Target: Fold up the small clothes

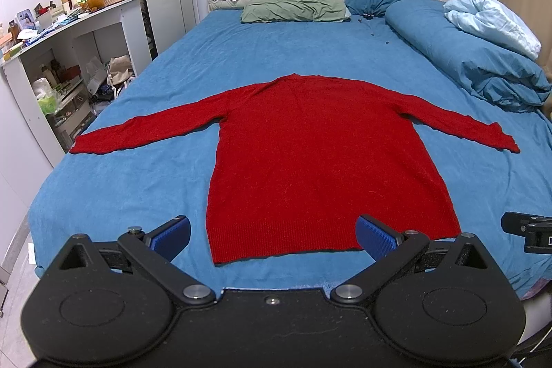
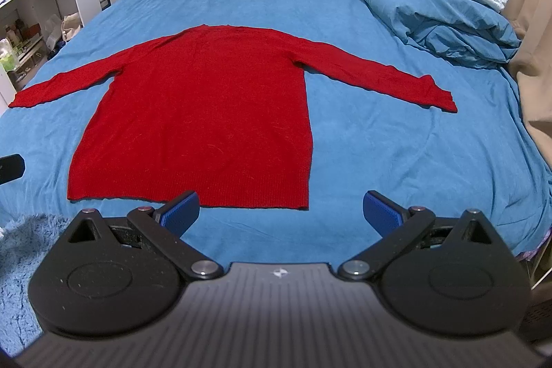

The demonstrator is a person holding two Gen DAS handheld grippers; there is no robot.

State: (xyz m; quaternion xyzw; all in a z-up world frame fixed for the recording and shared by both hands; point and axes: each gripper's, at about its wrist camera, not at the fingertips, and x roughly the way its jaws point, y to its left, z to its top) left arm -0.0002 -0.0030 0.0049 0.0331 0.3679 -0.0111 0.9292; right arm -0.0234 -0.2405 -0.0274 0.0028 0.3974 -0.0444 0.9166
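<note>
Item: red sweater (image 1: 310, 161), flat on bed (image 1: 138, 195) at my 12 o'clock, sleeves out toward 9 and 3. No fold made; all folding remains. I hold left gripper (image 1: 274, 235) and right gripper (image 2: 281, 211) at hem, jaws wide, empty.

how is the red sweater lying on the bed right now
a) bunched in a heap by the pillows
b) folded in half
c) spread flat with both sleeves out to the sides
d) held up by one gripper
c: the red sweater lies flat on the blue bed sheet, each sleeve stretched out sideways, and both the left gripper and the right gripper are open and apart from it.
</note>
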